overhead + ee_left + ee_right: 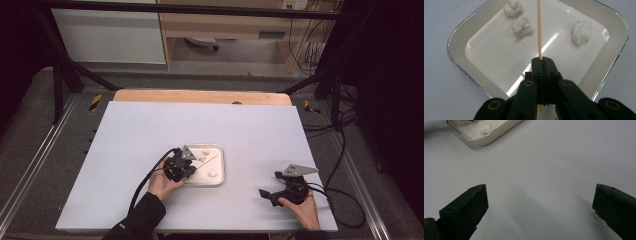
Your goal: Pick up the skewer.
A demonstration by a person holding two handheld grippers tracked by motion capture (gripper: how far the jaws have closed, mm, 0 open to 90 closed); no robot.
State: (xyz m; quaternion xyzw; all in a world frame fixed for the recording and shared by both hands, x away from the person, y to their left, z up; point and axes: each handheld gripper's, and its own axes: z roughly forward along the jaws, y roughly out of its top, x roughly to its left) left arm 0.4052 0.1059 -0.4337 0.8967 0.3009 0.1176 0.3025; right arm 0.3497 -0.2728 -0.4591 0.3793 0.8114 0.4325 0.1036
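Nearest, matte black left gripper (541,60) pinched tight on a thin pale wooden skewer (539,27), angled out over a glossy cream tray (459,47) with rounded corners. Beyond, 3 lumpy white cauliflower florets (522,26) inside that tray. Off right, right gripper (540,205) spread wide above smooth white table (554,157). No readable writing.

A white tabletop (150,130) on grey floor (30,110), wooden shelving (225,25) and black frame posts (57,85) behind
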